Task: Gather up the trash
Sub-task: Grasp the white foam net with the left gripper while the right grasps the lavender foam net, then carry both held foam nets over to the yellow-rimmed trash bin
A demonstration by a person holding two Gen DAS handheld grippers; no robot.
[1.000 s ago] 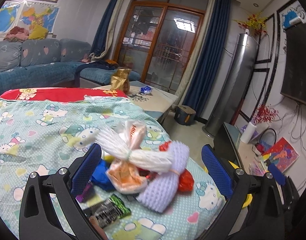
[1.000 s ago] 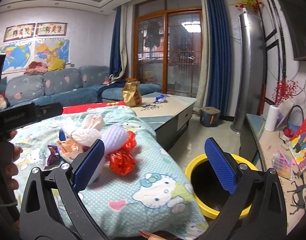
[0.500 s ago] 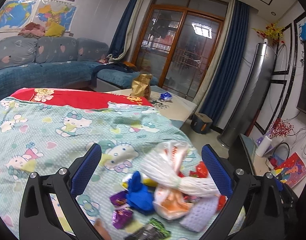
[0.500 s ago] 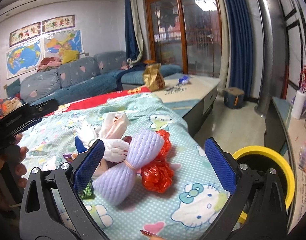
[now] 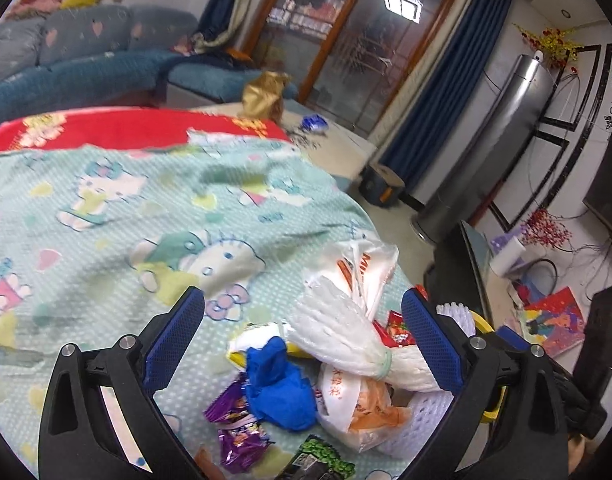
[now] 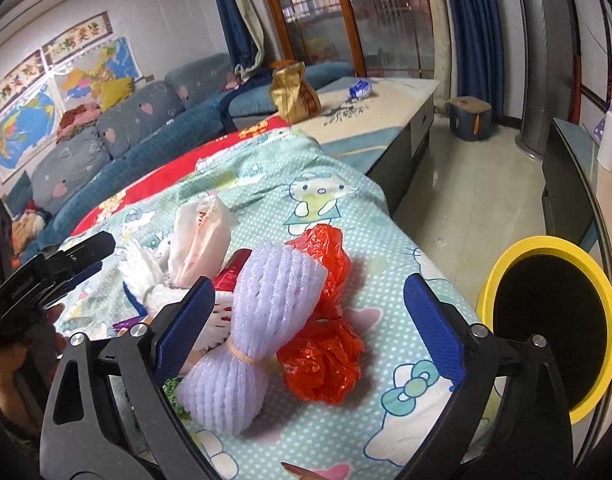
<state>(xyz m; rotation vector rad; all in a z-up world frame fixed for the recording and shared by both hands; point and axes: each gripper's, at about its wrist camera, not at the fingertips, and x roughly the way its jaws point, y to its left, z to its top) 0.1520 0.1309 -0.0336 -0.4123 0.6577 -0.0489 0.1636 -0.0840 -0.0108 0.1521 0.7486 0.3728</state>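
both tongs have been swung in over the trash pile [image 6: 265,320] on the bedspread [image 5: 105,216]. left tongs [image 5: 301,340] gaping, empty. right tongs [image 6: 310,328] just narrowed slightly around the foam net [image 6: 261,320], not yet pinched. bin [image 6: 554,320] waits beside.

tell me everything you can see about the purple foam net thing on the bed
The pale purple foam mesh sleeve looks like soft fruit-packing netting, cinched near its middle by a thin tan rubber band so both ends flare out like a bow. It lies tilted on the cartoon-print bedspread, its upper end resting against the crumpled red plastic bag, a white foam net beside it. It sits between the open right gripper fingers, which do not press it.
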